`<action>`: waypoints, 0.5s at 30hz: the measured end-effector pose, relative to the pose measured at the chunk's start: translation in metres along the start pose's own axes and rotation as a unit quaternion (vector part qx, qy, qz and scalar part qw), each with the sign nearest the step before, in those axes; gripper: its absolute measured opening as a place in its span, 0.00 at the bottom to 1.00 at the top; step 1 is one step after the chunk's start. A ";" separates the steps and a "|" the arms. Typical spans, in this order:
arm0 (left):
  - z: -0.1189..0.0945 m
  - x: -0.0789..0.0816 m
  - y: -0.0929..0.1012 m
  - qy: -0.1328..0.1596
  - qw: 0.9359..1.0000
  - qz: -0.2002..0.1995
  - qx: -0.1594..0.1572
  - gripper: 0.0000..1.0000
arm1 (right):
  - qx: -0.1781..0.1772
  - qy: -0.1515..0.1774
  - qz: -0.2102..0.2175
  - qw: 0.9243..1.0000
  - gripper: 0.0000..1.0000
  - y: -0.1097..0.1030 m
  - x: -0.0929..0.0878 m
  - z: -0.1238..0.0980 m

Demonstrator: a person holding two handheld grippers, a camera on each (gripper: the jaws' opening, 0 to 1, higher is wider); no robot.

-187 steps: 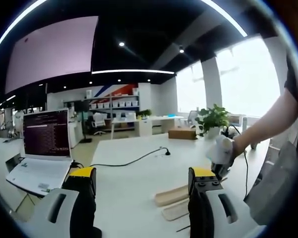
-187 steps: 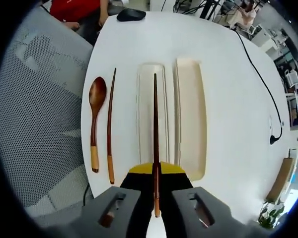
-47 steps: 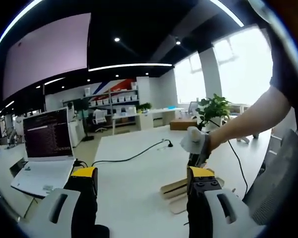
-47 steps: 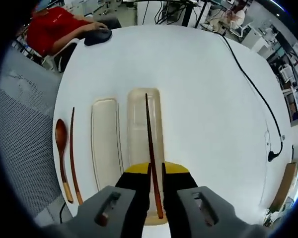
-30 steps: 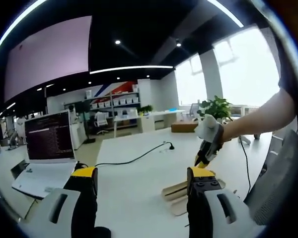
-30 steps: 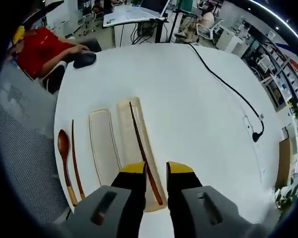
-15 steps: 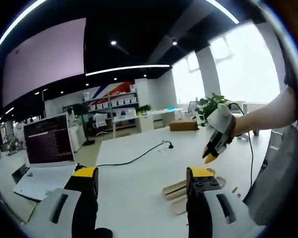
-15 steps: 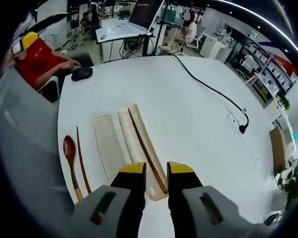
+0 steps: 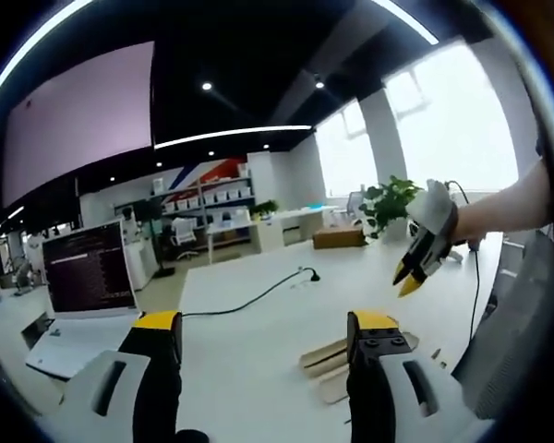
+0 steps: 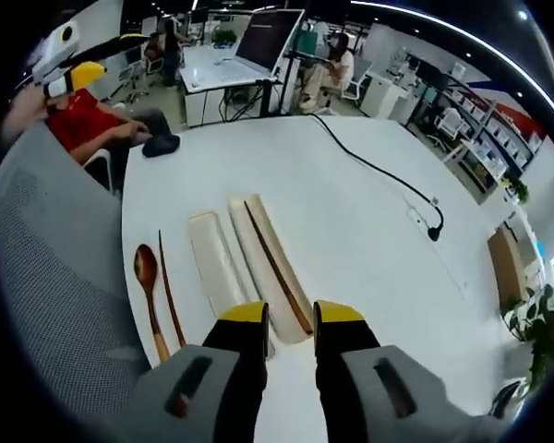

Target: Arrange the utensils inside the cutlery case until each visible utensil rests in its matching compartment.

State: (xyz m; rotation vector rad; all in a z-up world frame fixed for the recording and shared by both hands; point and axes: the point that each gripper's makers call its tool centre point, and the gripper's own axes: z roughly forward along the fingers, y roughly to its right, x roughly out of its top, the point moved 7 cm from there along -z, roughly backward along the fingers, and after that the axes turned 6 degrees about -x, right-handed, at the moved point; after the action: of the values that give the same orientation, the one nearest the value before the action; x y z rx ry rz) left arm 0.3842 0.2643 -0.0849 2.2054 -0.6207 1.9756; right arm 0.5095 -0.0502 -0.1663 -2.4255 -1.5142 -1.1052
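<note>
Open-plan office with desks, shelving and bright windows; white table (image 10: 369, 268) carries a black cable (image 10: 374, 166).

Cutlery case (image 10: 270, 268) lies as two pale trays side by side on the table. One chopstick (image 10: 279, 268) rests in the right-hand tray: one of three utensils placed, by my reading. Second chopstick (image 10: 171, 291) and wooden spoon (image 10: 148, 281) remain on the table, left of the case (both untouched).

Right gripper (image 10: 289, 318): jaws spread, nothing held, above the case's near end. Left gripper (image 9: 258, 337): spread, empty.
</note>
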 end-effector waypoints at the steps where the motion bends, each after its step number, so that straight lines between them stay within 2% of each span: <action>1: 0.000 0.000 0.000 0.000 1.000 0.002 0.003 0.74 | -0.006 0.010 -0.005 1.000 0.15 0.000 0.000 -0.003; 7: -0.002 -0.002 -0.005 -0.002 1.000 -0.011 0.015 0.73 | -0.004 0.027 0.007 1.000 0.16 -0.006 -0.003 -0.014; 10: 0.000 -0.002 -0.003 -0.009 1.000 0.001 0.009 0.73 | -0.007 0.048 -0.013 0.999 0.14 -0.009 -0.003 -0.015; 12: 0.001 -0.001 0.002 -0.012 1.000 0.019 0.001 0.73 | 0.000 0.040 -0.016 0.999 0.15 -0.013 -0.006 -0.015; 15: 0.001 0.000 0.002 -0.012 1.000 0.023 -0.001 0.73 | -0.001 0.046 -0.027 0.999 0.19 -0.017 -0.009 -0.018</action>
State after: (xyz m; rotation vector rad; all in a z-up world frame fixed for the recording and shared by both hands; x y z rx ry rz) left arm 0.3842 0.2623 -0.0857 2.2362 -0.6826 1.9734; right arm 0.4842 -0.0560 -0.1641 -2.3133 -1.5596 -1.2105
